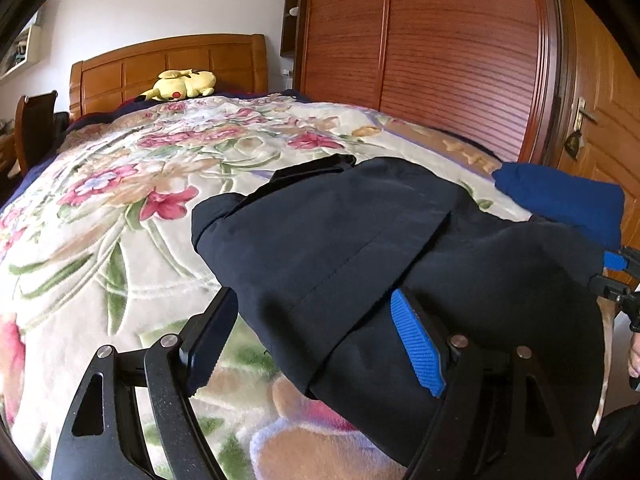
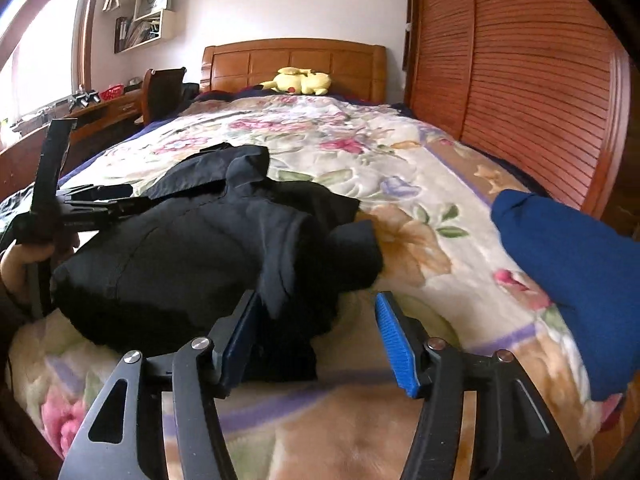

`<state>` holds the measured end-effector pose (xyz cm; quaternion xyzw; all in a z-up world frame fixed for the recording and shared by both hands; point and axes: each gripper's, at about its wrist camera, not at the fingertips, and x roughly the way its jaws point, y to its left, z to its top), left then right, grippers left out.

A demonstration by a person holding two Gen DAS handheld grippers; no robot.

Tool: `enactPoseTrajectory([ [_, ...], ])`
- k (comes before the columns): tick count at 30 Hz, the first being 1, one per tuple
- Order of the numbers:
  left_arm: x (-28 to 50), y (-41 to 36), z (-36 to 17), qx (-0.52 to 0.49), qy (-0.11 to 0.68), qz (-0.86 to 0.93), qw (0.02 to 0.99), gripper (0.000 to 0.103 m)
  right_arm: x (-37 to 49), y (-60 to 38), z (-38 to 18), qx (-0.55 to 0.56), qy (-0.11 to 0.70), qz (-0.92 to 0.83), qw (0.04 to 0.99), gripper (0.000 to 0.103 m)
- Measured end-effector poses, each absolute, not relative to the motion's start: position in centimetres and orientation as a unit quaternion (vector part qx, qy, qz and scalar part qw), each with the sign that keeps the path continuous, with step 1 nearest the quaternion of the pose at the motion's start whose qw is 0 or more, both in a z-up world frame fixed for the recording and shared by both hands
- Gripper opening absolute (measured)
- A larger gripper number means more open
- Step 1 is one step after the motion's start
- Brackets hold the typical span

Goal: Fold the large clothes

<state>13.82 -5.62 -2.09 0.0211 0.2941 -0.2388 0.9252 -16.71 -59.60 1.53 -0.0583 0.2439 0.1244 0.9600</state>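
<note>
Bedroom, daylight. We see a bed under a floral blanket [image 1: 120, 216], a wooden headboard [image 2: 296, 62] at the far end with a yellow plush toy [image 2: 298, 80] against it, and a slatted wooden wardrobe [image 1: 440, 60] along one side.

The dark garment [image 1: 360, 248] lies bunched in a heap on the near part of the blanket; a blue garment [image 2: 568, 272] sits folded just beside it, toward the wardrobe.

Our left gripper [image 1: 316, 344] stands wide open. Cloth from the dark heap fills much of the gap and lies against the blue pad [image 1: 418, 344] of one finger; the other finger is over bare blanket. Nothing is pinched.

Our right gripper [image 2: 318, 340] is also parted, moderately. A fold of the dark garment hangs against its darker finger [image 2: 240, 340]; the blue-padded finger stands clear over the blanket. No grip there either.
</note>
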Motion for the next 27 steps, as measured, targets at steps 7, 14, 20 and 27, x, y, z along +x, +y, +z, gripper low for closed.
enactPoseTrajectory([
  [7,13.1,-4.9,-2.0,0.009,0.284,-0.237,0.929,0.080,-17.6,-60.6,0.8,-0.048,0.254,0.133,0.957,0.061],
  [14,12.9,-4.5,-1.9,0.005,0.278,-0.232,0.932,0.080,-17.5,-60.3,0.7,-0.052,0.267,0.150,0.950,0.061],
  [20,12.8,-4.5,-1.9,0.008,0.277,-0.230,0.933,0.080,-17.2,-59.8,0.0,-0.072,0.285,0.152,0.944,0.061],
  [27,12.8,-4.7,-2.0,0.014,0.276,-0.228,0.933,0.080,-15.4,-60.0,-0.5,-0.036,0.303,0.159,0.939,0.061],
])
